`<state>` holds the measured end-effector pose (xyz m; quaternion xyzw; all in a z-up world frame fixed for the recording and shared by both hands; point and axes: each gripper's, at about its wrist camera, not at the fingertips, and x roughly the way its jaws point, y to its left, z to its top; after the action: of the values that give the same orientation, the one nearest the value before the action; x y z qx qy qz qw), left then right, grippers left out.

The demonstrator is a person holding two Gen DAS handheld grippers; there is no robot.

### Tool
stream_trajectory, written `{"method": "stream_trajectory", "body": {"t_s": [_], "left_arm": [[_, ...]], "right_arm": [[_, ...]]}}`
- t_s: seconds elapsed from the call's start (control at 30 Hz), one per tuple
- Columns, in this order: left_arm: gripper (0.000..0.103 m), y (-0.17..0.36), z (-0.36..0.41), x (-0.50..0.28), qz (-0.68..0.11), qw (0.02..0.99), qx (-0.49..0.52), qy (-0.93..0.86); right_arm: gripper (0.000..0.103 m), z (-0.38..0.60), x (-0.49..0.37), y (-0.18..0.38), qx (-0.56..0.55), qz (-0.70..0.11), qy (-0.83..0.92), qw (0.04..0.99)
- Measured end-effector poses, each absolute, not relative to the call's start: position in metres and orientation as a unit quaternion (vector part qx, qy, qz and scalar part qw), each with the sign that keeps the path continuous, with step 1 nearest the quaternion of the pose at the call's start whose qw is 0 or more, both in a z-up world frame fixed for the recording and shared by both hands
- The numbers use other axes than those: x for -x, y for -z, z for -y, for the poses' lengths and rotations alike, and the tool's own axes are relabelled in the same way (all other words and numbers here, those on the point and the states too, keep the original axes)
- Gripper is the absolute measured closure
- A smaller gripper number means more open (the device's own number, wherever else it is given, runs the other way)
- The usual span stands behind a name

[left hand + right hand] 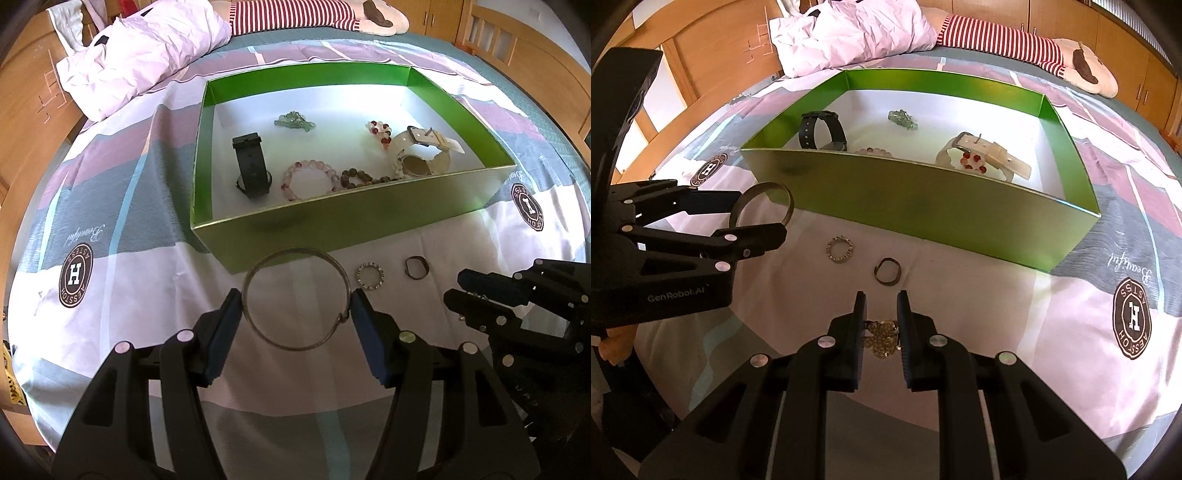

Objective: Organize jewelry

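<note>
My left gripper [295,297] is shut on a thin silver bangle [297,250], its pads pressing the hoop's two sides just above the bedsheet; the right wrist view shows that gripper [761,218] and the bangle [789,206] at left. My right gripper [882,295] is shut on a small gold flower-shaped piece [882,338], and it appears at the right edge of the left wrist view [455,286]. A beaded ring [370,277] [840,249] and a dark ring [416,266] [887,271] lie on the sheet before the green box [332,229] [905,206].
Inside the box lie a black watch [251,166], a white watch [421,151], a pink bead bracelet [310,179], a brown bead bracelet [365,177], a green piece [293,122] and a red-white bead piece [380,131]. A crumpled pale quilt [140,51] and a striped plush [295,13] lie behind.
</note>
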<state>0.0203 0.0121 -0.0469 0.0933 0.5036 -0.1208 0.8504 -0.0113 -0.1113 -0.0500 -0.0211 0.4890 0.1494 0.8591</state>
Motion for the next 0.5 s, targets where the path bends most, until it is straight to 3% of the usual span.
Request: {"method": "stream_trajectory", "body": {"t_s": [0.5], "left_arm": [[0.042,0.0417,-0.0128,-0.021,-0.497,0.855,-0.09,0.119]], "right_arm": [[0.086,0.1138,0.0104,0.0474,0.012,-0.483,-0.147,0.863]]}}
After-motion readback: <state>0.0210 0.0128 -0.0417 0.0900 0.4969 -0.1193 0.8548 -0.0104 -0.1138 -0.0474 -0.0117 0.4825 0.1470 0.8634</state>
